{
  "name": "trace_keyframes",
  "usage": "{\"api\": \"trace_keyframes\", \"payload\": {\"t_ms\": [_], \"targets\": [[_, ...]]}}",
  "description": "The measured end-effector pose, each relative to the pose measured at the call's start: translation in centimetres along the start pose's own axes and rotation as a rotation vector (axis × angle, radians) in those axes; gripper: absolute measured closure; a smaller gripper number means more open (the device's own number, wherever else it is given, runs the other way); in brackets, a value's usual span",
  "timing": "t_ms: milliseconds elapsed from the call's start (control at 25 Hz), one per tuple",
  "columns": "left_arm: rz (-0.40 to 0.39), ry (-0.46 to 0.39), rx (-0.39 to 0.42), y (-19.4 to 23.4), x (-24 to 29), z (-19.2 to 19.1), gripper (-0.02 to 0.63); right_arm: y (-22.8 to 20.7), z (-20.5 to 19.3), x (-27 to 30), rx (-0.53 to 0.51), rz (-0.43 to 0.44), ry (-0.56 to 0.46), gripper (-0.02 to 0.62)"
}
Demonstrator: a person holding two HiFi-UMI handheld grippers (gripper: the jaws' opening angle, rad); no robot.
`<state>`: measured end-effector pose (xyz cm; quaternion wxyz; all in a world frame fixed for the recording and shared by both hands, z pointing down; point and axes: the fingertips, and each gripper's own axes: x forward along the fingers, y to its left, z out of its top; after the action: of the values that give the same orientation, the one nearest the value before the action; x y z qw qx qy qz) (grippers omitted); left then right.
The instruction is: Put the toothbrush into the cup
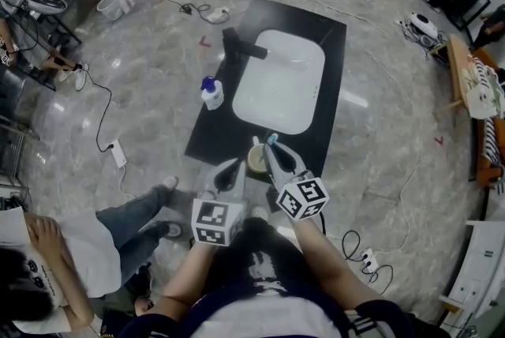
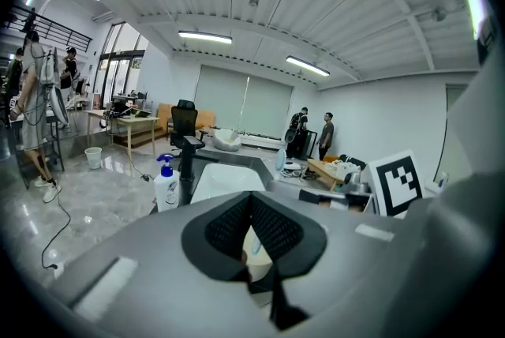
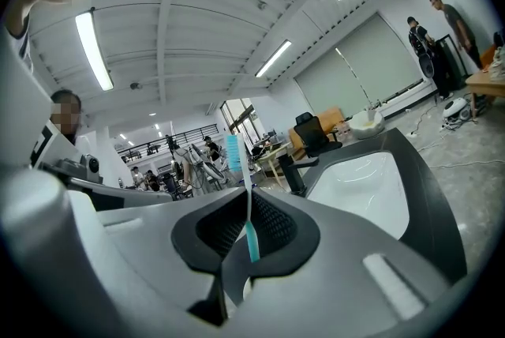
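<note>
The right gripper [image 3: 246, 202] is clamping the toothbrush [image 3: 252, 240] between its closed jaws. The white-and-teal handle is running up through the black ribbed pads, and the bristle head is standing clear above them. From the head view this gripper is hovering at the near edge of the black counter [image 1: 217, 135], right over the cream cup [image 1: 254, 163]. The brush's lower end is pointing down toward the cup's mouth, though how far it is reaching inside cannot be told. The left gripper [image 2: 251, 200] is sitting just beside the cup on its left, its jaws drawn together at the tips and gripping nothing. Through the gap below those tips the pale cup is showing, with a thin light-blue streak in front of it. Farther along the counter the white sink [image 1: 280, 84] is lying with the black faucet [image 1: 241, 46] at its far left corner, and a soap bottle [image 1: 211, 93] with a blue pump is standing to the sink's left, well apart from the cup. A person [image 1: 47, 265] in white is sitting at the lower left on the grey marble floor [image 1: 142, 92].
</note>
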<state>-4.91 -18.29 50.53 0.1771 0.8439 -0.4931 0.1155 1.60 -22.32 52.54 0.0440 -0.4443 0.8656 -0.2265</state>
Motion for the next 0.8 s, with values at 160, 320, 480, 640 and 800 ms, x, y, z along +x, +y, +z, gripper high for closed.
{"api": "trace_keyframes", "payload": {"t_ms": [160, 320, 480, 640, 800], "targets": [[0.000, 0.008, -0.002, 0.1, 0.2, -0.3, 0.606, -0.3, -0.5, 0.2, 0.007, -0.001, 0.009, 0.577], [-0.002, 0.010, -0.007, 0.2, 0.5, -0.4, 0.606, -0.6, -0.8, 0.5, 0.017, 0.002, 0.019, 0.577], [-0.002, 0.015, -0.009, 0.4, 0.7, -0.6, 0.606, -0.8, -1.3, 0.7, 0.020, 0.003, 0.029, 0.577], [-0.001, 0.016, -0.013, 0.5, 0.8, -0.6, 0.606, -0.9, -1.7, 0.9, 0.025, 0.003, 0.040, 0.577], [0.004, 0.012, -0.015, 0.6, 0.9, -0.4, 0.606, -1.0, -2.1, 0.9, 0.025, 0.006, 0.047, 0.577]]}}
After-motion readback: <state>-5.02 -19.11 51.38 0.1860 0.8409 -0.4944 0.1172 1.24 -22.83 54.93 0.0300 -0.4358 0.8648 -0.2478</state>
